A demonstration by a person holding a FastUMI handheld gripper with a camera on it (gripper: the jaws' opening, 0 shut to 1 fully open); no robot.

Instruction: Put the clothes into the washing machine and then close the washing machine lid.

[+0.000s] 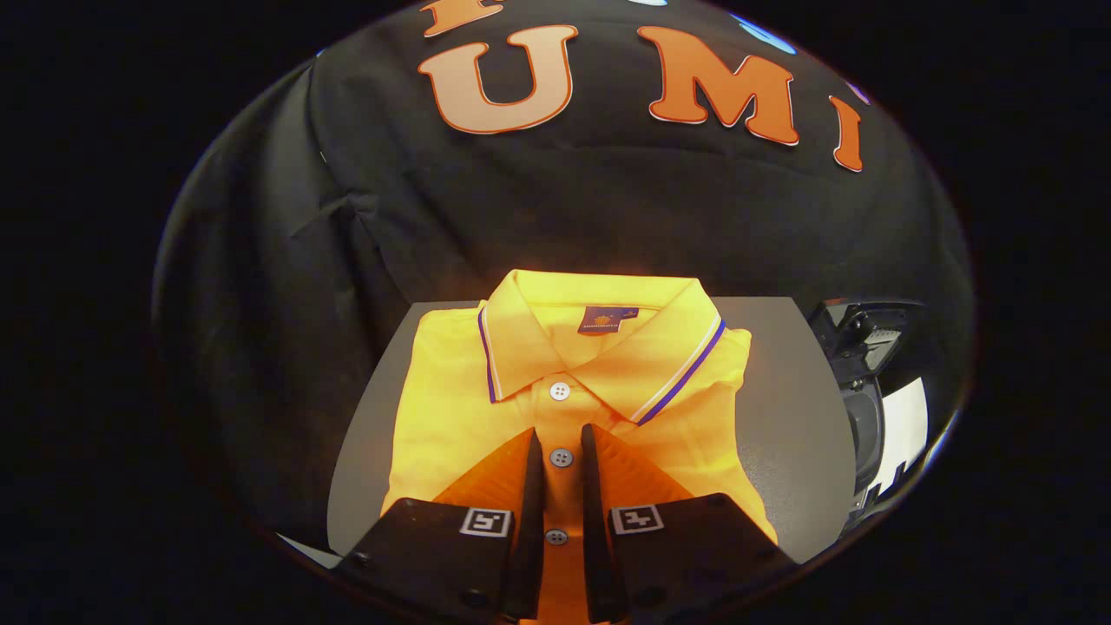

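Note:
A folded yellow polo shirt with a purple-trimmed collar lies flat on a grey table. My gripper is down on the front of the shirt, just below the collar. Its two black fingers stand a narrow gap apart, and the button placket fills that gap, with two buttons showing between them. Both fingers press against the strip of fabric. Beyond the table's right edge is part of the washing machine, dark on top with a grey round part and a white side.
Black cloth walls close in behind the table and on its left. Bare grey tabletop shows on either side of the shirt, wider on the right toward the machine.

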